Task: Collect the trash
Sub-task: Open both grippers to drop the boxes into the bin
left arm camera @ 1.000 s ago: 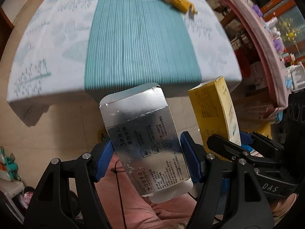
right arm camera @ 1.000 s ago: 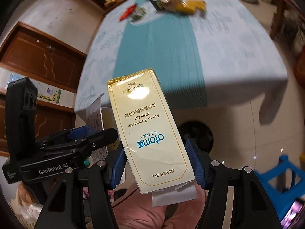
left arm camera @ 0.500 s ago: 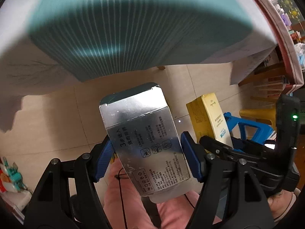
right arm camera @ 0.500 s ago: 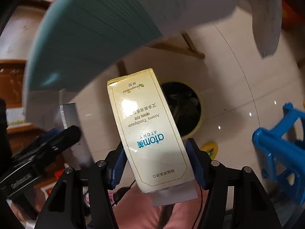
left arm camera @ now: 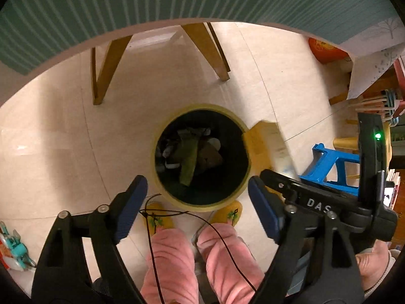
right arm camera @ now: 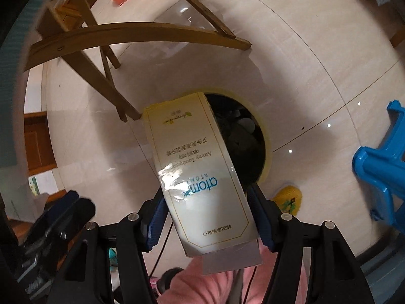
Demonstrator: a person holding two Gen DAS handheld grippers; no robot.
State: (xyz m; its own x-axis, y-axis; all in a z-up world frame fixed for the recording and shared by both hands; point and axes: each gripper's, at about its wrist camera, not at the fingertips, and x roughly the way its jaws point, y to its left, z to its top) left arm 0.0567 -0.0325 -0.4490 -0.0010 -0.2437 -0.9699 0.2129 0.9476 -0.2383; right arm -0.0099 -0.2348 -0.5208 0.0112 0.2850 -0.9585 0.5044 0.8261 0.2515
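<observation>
Left gripper (left arm camera: 197,200) jaws just spread, empty, silver carton gone from them, not visible in bin (left arm camera: 201,155) at frame centre | right gripper (right arm camera: 207,217) jaws easing apart, toothpaste box (right arm camera: 200,177) between them over bin rim | next: drop it.

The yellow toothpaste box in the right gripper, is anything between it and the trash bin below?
Nothing visible. The toothpaste box hangs over the near rim of the open trash bin, whose mouth is uncovered, with only trash inside.
</observation>
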